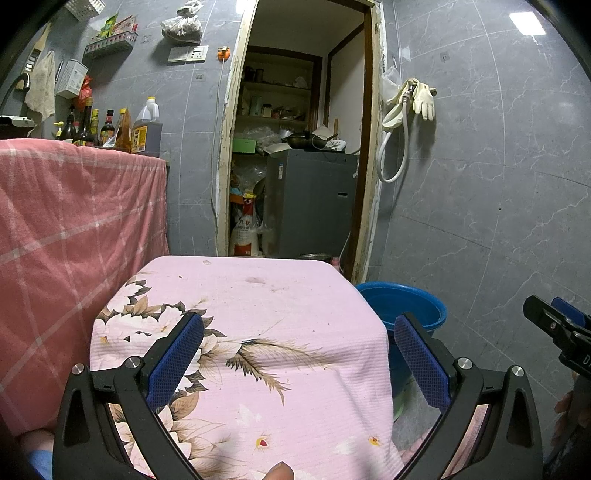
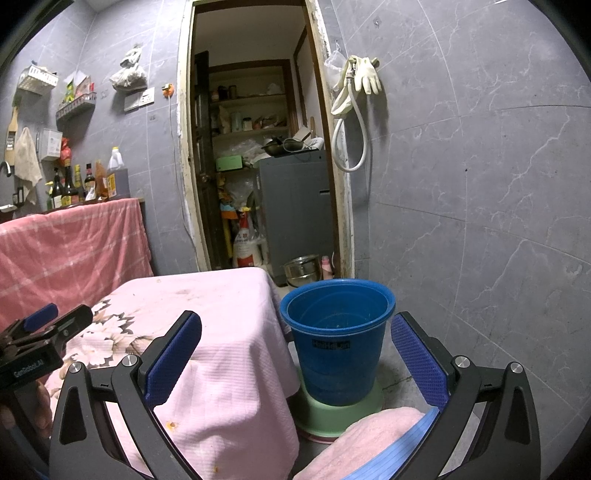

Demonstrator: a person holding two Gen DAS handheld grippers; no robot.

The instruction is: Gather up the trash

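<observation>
Glossy plastic bucket (image 2: 334,354), prob. cotton tablecloth (image 1: 258,317)

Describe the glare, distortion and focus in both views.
Left wrist view: a ceiling light glares off the tiled wall, and fisheye bends the doorframe. Right wrist view: even light, curved tile lines, dark vignetted corners, and the blue bucket is sharp.

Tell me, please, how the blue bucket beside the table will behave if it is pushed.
The blue bucket looks like thin plastic and nearly empty, so probably light. It narrows downward and stands on a green basin, so a push near the rim may tip it or slide it off.
</observation>
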